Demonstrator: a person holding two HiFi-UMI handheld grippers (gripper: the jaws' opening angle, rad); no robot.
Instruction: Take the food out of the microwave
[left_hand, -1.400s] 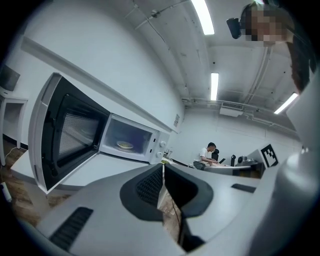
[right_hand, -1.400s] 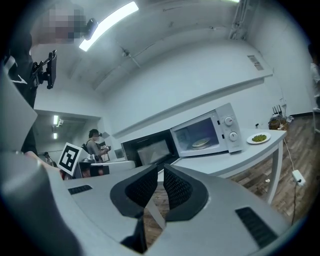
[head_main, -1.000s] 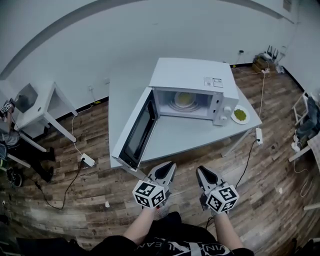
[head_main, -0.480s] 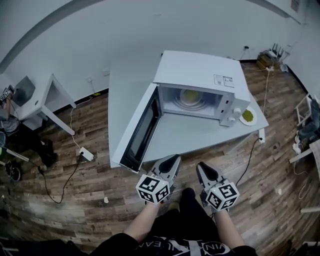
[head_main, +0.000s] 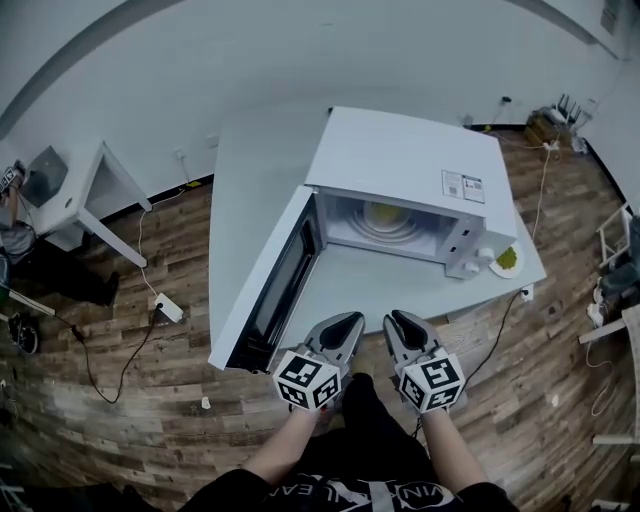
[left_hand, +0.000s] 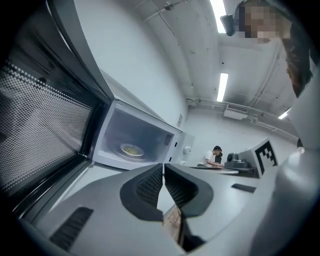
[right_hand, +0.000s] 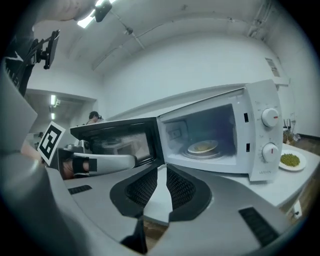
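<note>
The food (right_hand: 202, 145), a pale yellowish heap on a round white plate (right_hand: 190, 149), sits on the turntable inside the microwave (head_main: 410, 160). This is a boxy, smooth white appliance, and its dark-framed door (head_main: 272, 280) is swung wide open to the left. It stands on a pale grey, matte desk (head_main: 255, 180). A small white plate of green food (right_hand: 294, 168) lies just beside its control side. The left hand-held gripper (head_main: 349, 319) and right hand-held gripper (head_main: 399, 318) hover side by side at the desk's near edge, pointing at the open cavity and well apart from the food. Each has its ribbed black pads brought together on nothing. The right gripper view alone shows the two round knobs (right_hand: 270, 117) on the control panel. The left gripper view alone shows the door's finely perforated window screen (left_hand: 35, 125) up close, and a person sitting in the background (left_hand: 214, 156). Only the head view takes in the wood-plank floor (head_main: 150, 400) and the microwave's flat top.
</note>
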